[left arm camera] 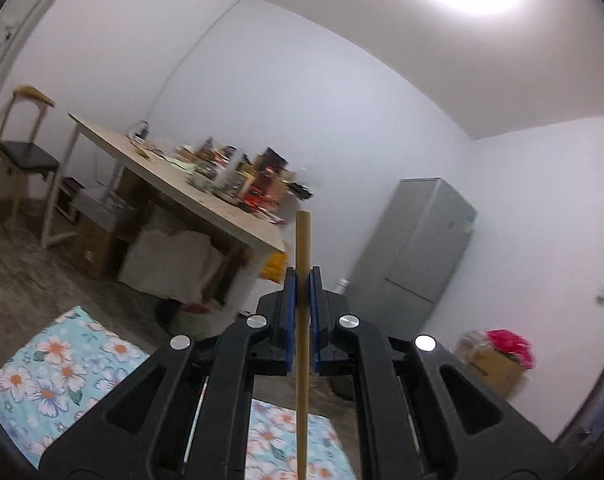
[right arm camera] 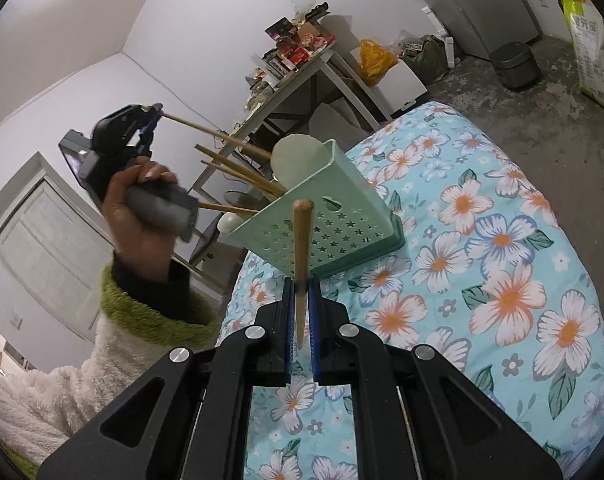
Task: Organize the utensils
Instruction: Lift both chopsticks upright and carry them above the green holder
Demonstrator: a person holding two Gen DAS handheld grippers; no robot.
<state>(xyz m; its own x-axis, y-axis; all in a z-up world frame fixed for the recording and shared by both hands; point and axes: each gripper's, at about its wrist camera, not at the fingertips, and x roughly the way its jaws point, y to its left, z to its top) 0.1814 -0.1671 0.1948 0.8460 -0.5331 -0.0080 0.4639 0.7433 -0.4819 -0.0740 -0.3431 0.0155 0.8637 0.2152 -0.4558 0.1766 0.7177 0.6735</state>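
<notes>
Only writing I can spot is on a yellow-green bag (right arm camera: 591,40) far right on the floor, too blurry to read. Left tool (right arm camera: 154,114) is clamped on a wooden chopstick (right arm camera: 206,130) angling down-right into the green holder (right arm camera: 321,216) on the floral surface (right arm camera: 501,280). Right tool (right arm camera: 302,284) is clamped on another chopstick (right arm camera: 302,256), standing nearly upright, blunt end up, just near of the holder.

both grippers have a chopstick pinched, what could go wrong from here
The left gripper holds its chopstick at the very end, so it could pivot or slip. The green holder already looks crowded with chopsticks and a spoon, so the right gripper's chopstick may snag or nudge it.
</notes>
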